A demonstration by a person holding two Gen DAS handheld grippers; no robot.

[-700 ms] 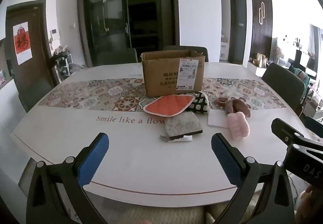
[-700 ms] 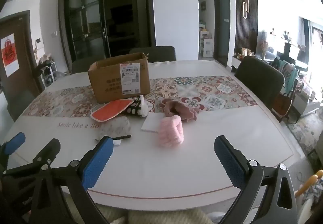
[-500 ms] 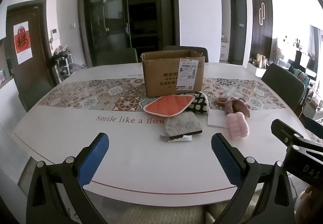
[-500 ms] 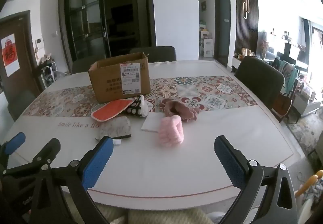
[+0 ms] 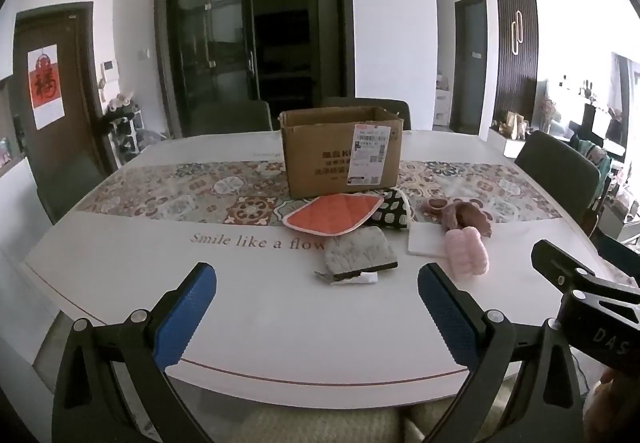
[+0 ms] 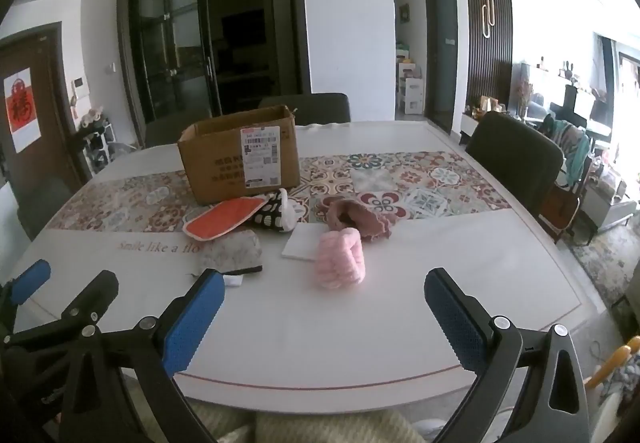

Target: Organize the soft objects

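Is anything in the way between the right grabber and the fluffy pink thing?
No. The right gripper is open, with only bare table between it and the fluffy pink thing. The grey pouch lies off to the left.

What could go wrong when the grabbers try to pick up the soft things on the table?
1. The orange pad overlaps the black spotted cloth, so grabbing one may drag the other.
2. The pink fluffy piece rests partly on a white flat card; pinching low might lift both.
3. The cardboard box has tall walls, so a floppy item could catch on its rim.
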